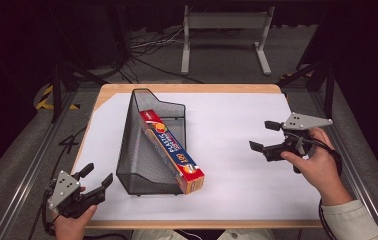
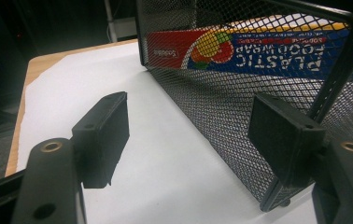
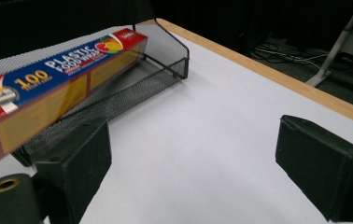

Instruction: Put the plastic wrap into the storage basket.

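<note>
Wrap box [image 1: 173, 152] lies slanted in the mesh bin [image 1: 137, 150] at the centre-left of the high view, its long axis running from the upper middle of the frame down toward the lower centre, where its end pokes out past the bin's low front and sits over the white counter [image 1: 237, 150]. The far end leans on the bin's tall back wall, so the box is tilted, not flat. In the high view the left gripper [image 1: 97, 176] sits at the lower left, just beside the bin's near corner, with its fingers [image 2: 102, 137] spread apart and holding nothing; in the left gripper view the mesh wall stands between them and the box [image 2: 258, 53], whose print reads through the wire. The right gripper [image 1: 264, 136] hovers at the right of the frame, well apart from the bin, its fingers [image 3: 79, 163] also parted and empty. From the right gripper view the box [image 3: 48, 88] lies to the upper left with its long side open to that hand and no mesh in the way. My reading is that, though the left hand is closer, the right has the clear line: it would need to travel left across the bare counter and close across the box's narrow width near the jutting end.
</note>
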Tool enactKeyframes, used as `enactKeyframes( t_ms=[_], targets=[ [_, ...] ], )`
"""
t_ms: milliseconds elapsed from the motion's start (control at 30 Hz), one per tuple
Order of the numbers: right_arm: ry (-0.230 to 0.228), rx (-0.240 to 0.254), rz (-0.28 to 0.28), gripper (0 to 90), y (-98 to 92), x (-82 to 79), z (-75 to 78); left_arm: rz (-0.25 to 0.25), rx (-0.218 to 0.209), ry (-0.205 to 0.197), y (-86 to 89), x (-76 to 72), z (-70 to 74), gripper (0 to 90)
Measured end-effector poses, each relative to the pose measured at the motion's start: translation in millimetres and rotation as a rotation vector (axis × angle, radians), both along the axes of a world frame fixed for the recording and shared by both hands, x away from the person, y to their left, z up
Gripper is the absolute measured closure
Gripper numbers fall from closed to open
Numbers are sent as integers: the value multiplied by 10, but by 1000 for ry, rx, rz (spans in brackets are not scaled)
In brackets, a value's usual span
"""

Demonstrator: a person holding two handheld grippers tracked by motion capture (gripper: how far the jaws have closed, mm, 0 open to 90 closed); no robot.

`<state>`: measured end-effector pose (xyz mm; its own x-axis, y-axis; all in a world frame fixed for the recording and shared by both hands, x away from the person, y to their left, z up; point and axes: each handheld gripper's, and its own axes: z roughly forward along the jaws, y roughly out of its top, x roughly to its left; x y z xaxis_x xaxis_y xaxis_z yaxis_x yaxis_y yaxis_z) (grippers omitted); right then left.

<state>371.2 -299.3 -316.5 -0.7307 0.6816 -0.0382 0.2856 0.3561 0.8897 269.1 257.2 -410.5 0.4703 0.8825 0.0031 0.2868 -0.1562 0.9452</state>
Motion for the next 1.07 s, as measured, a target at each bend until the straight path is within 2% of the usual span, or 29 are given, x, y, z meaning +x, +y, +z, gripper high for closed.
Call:
enactKeyframes(
  t_ms=[67,100,300,467,533,733,833,933,1067],
  targets=[
    [0,10,-10,110,-56,-23,-104,1,-1,1,-1,1,-1,297],
    [0,10,-10,110,-56,-23,-104,1,-1,1,-1,1,-1,297],
    [8,9,-18,110,-200,-107,-424,0,-1,6,2,11,-8,294],
    [28,23,-32,110,-286,-177,-633,-5,2,12,-2,15,-12,292],
    [35,24,-33,110,-311,-199,-720,-9,5,15,2,18,-14,290],
    [20,39,-44,113,-355,-288,-968,-26,3,20,7,31,-24,284],
    [38,35,-46,113,-366,-315,-1090,-31,4,24,-4,41,-30,283],
    [44,27,-50,113,-376,-324,-1157,-41,6,32,-12,53,-35,280],
    [39,53,-60,113,-409,-335,-1190,-43,5,34,-17,67,-42,277]
  ],
)
